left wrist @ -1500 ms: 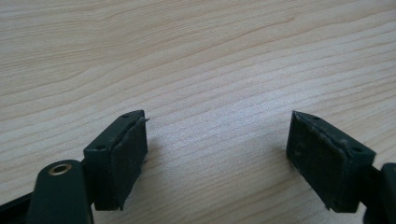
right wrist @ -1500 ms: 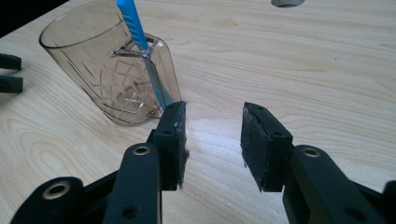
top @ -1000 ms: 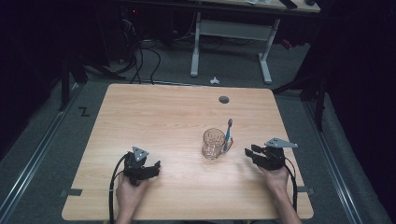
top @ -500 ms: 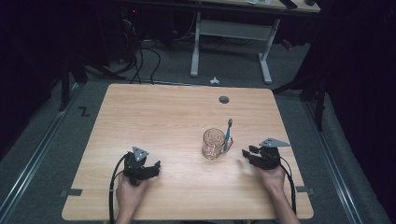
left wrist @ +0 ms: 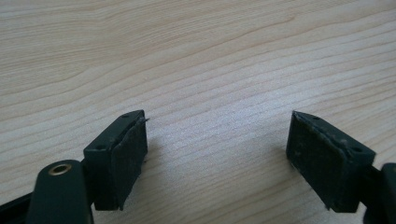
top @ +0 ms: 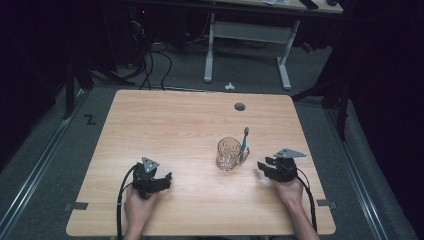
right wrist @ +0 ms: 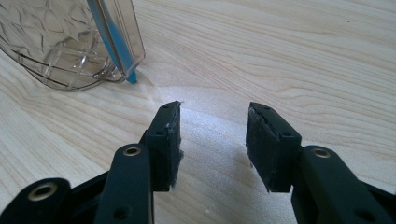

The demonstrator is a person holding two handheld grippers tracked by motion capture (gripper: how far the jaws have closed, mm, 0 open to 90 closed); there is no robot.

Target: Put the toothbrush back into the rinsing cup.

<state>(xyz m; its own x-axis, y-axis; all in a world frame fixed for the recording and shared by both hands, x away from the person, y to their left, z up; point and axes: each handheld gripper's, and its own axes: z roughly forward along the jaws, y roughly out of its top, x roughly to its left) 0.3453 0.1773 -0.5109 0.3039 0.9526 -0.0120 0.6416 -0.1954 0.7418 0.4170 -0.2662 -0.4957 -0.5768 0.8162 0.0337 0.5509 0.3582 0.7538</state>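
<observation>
The right claw (top: 264,167) lay low over the wooden surface (top: 175,125), held in the person's right hand (top: 290,192). Its jaws had just been opening, and they stood parted with nothing between them but bare wood grain, as the right gripper view showed (right wrist: 212,140). A clear glass mug (top: 228,154) with a cut diamond pattern stood upright just ahead of this claw and a little to its left, near but apart from the jaw tips. In the right gripper view the mug (right wrist: 70,42) filled the upper left corner, ahead of the left jaw. A blue toothbrush (top: 244,145) stood in the mug on the side nearest the right claw, leaning against the rim with its head up above the glass. Its blue handle (right wrist: 109,39) showed through the glass wall, reaching down to the base of the mug.

The left claw (top: 162,181) rested close over the surface in the person's left hand (top: 137,207), well apart from the mug, which stood off to its right and slightly ahead. Its jaws were spread wide, wider than those of the right claw, and held nothing; the left gripper view (left wrist: 217,149) showed bare wood between the two black pads (left wrist: 126,158). A black cable (top: 120,200) trailed back from this claw along the forearm.
</observation>
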